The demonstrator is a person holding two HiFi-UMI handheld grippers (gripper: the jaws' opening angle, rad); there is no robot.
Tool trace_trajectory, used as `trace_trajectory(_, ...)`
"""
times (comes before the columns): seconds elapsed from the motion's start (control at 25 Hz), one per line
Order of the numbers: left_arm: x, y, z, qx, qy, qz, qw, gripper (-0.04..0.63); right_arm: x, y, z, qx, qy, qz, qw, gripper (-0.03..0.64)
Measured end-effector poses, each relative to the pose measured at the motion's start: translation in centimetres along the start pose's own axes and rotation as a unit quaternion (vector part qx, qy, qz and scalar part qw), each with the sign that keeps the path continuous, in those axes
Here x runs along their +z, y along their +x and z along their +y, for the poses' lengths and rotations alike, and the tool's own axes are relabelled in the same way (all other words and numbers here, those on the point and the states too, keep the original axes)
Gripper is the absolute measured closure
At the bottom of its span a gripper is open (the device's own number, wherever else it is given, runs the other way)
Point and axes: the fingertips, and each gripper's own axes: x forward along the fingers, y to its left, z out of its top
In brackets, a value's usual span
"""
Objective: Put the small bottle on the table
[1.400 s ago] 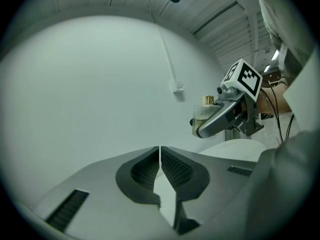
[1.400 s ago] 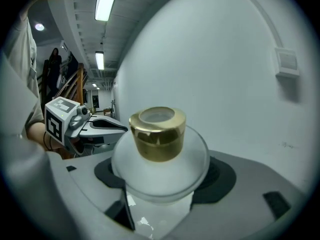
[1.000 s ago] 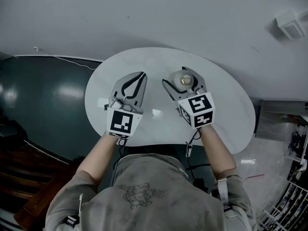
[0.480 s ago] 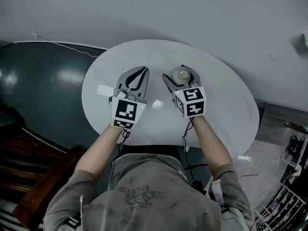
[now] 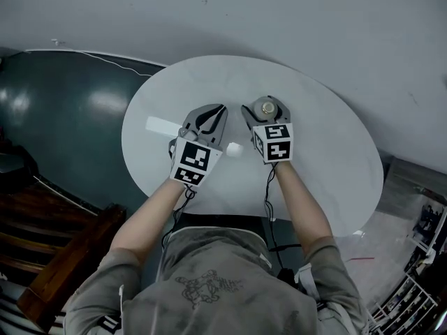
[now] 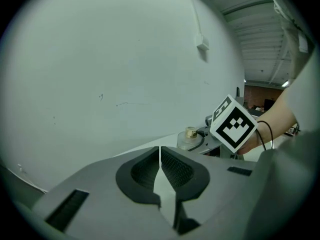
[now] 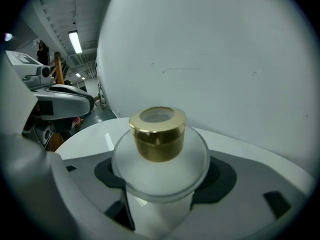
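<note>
I am gripping the small bottle (image 5: pixel 266 107) in my right tongs (image 5: pixel 267 100), both jaws clamped against its clear, rounded body just under the shoulder. The bottle is standing upright between them, its gold cap (image 7: pixel 157 132) pointing up and sitting above the jaws. I am holding it over the far half of the white oval desk (image 5: pixel 328 166), near the middle of the desk's width; I cannot tell whether its base is touching the surface or hanging just above it.

My left tongs (image 5: pixel 219 109) are pressed closed with nothing between them, only a thin slit showing where the ribbed pads (image 6: pixel 172 166) are meeting. I am holding them just beside the right tongs, apart from them, tips angling toward the bottle, also over the desk. From the left gripper view the bottle is showing just beyond my closed jaws, with the right tongs' marker cube (image 6: pixel 233 124) rising behind it. A grey wall (image 5: pixel 230 12) is running behind the desk.
</note>
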Motion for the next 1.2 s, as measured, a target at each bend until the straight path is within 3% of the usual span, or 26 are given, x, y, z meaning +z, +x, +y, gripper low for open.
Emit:
trace_trajectory(0.32, -2.0, 0.3, 0.7, -0.002, -0.011, 0.016, 0.9998, 0.571, -2.0, 2.6, 0.4, -0.012, -0.001, 0.0, 1.0, 0.295)
trace_trajectory(1.0, -3.2, -0.4, 1.6, 0.003, -0.026, 0.024, 0.9994, 0.571, -2.3, 4.5, 0.1, -0.031, -0.011, -0.022, 0.999, 0.295)
trace_trajectory(1.2, -2.2, -0.9, 1.7, -0.001, -0.038, 0.015, 0.9992, 0.571, -2.7, 4.5, 0.3, -0.019, -0.003, -0.001, 1.0, 0.295)
